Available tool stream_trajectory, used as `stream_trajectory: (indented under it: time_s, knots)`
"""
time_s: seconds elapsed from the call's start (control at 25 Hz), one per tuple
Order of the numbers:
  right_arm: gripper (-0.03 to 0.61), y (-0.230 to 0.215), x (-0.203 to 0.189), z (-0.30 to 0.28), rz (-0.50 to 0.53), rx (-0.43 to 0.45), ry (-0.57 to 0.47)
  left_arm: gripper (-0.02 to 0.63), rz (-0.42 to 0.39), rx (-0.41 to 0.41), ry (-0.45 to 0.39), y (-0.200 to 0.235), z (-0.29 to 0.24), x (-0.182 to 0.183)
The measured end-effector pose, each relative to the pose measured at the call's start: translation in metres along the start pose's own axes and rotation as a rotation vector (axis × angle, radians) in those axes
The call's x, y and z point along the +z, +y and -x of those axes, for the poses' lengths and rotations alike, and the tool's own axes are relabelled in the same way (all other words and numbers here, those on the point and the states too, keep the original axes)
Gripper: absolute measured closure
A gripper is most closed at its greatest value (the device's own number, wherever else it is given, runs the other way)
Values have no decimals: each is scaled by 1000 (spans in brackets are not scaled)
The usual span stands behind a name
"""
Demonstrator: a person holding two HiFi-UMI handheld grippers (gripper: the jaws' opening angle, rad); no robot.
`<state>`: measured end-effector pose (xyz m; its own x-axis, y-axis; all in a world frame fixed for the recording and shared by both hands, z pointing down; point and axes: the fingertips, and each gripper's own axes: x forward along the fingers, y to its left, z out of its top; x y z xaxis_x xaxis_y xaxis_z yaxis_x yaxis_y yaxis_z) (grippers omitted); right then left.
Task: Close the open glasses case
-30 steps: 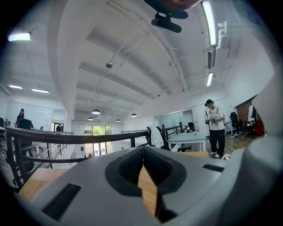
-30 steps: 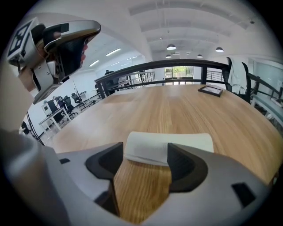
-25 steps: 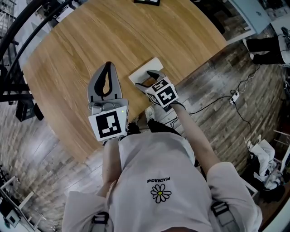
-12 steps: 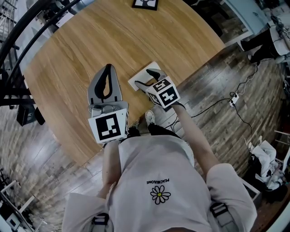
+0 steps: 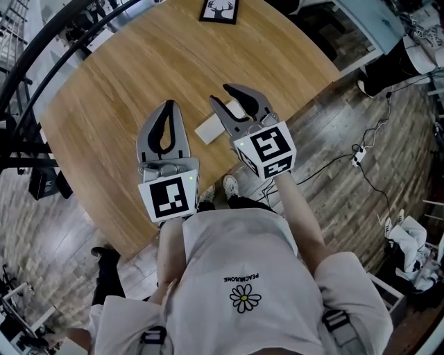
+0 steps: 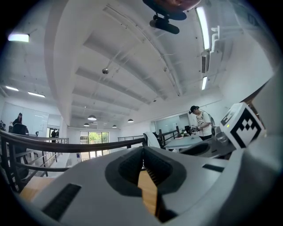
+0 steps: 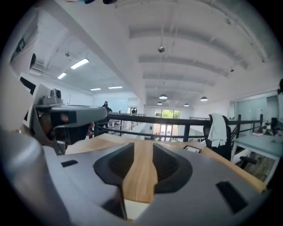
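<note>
A flat white glasses case (image 5: 209,130) lies on the round wooden table (image 5: 125,76), near the table's front edge. Part of the case is hidden under my right gripper (image 5: 220,93), which hangs above it. Its jaws are closing, there is still a gap, and nothing is between them. In the right gripper view a white patch (image 7: 135,210) shows low between the right gripper (image 7: 142,145) jaws. My left gripper (image 5: 166,105) hovers over the table left of the case, its tips meeting and nothing held. The left gripper (image 6: 143,149) looks level across the room.
A small framed picture (image 5: 220,10) lies at the table's far edge. Black railings (image 5: 28,41) run along the left. A power strip and cables (image 5: 358,150) lie on the wooden floor to the right. The person's shoe (image 5: 229,186) is by the table's edge.
My right gripper has lifted up off the case and tipped toward level, its jaws narrower than before. The left gripper rose slightly. The case stayed in place.
</note>
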<state>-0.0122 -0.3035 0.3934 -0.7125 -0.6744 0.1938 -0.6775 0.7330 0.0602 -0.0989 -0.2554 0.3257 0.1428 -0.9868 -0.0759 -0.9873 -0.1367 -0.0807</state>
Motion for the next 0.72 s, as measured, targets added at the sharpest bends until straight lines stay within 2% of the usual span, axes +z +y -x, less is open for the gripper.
stream_trajectory:
  time_s: [0.12,0.2,0.24,0.44,0.72]
  knots:
    - [478,-7,23,20,18,-70,-82,595,-17,-14,-20,-6,-1,10]
    - [555,-11,32,34,18,-117,-125,595,-24,-22,-35,-9,-2,15]
    - [571,-12,35,41,10,-133,-145,595,-26,-26,-41,-10,-1,16]
    - [572,-15,38,65,-69,-185,-197,595,-34,-55,-49,-17,-1,18]
    - [572,-29,23,77,-65,-237,-160,595,-40,-77,-51,-28,-5,22]
